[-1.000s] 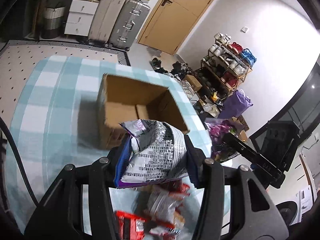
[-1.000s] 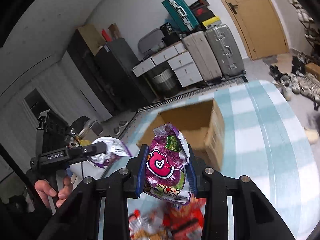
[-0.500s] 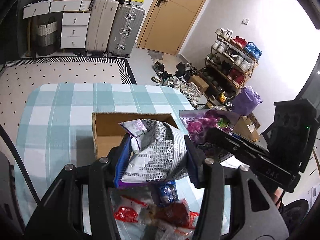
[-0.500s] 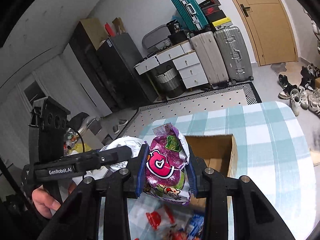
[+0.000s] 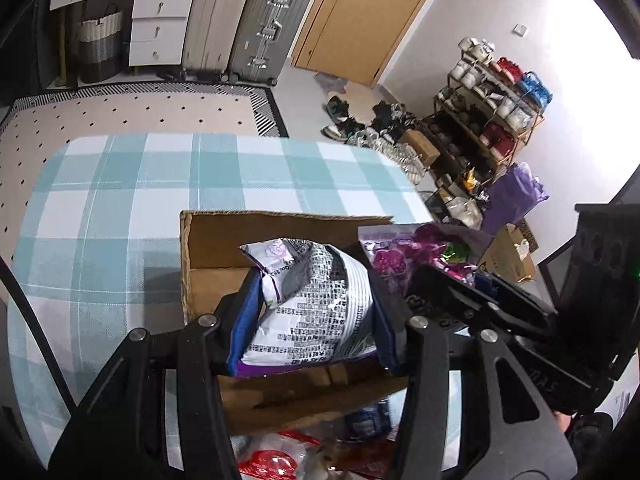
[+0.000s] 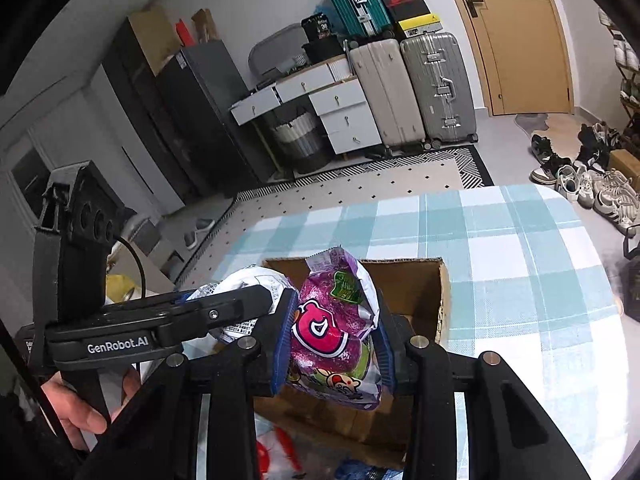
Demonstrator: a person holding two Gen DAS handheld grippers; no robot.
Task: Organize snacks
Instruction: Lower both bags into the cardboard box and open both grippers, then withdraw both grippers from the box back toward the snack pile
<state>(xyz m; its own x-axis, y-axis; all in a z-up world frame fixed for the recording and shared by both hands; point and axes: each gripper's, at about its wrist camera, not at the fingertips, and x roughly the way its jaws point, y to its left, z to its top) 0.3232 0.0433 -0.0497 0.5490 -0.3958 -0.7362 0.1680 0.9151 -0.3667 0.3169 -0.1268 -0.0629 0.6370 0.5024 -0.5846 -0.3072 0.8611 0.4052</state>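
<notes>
An open cardboard box (image 5: 208,244) (image 6: 412,284) stands on a table with a teal-and-white checked cloth. My left gripper (image 5: 312,320) is shut on a silver-and-purple snack bag (image 5: 316,304) covered in black print, held over the box's opening. My right gripper (image 6: 332,344) is shut on a shiny magenta candy bag (image 6: 332,328) with a cartoon face, also over the box. In the left wrist view the right gripper (image 5: 480,300) and its magenta bag (image 5: 404,252) hang just right of the silver bag. In the right wrist view the left gripper (image 6: 224,312) reaches in from the left.
Loose red and blue snack packets (image 5: 280,456) (image 6: 360,470) lie on the cloth in front of the box. A hand (image 6: 84,404) grips the left tool's handle. Suitcases (image 5: 240,20), drawers, a door and a shoe rack (image 5: 492,108) stand beyond the table.
Both grippers have carried their bags forward, from above the loose packets to over the box's opening. They have also drawn close side by side. Both grips are unchanged.
</notes>
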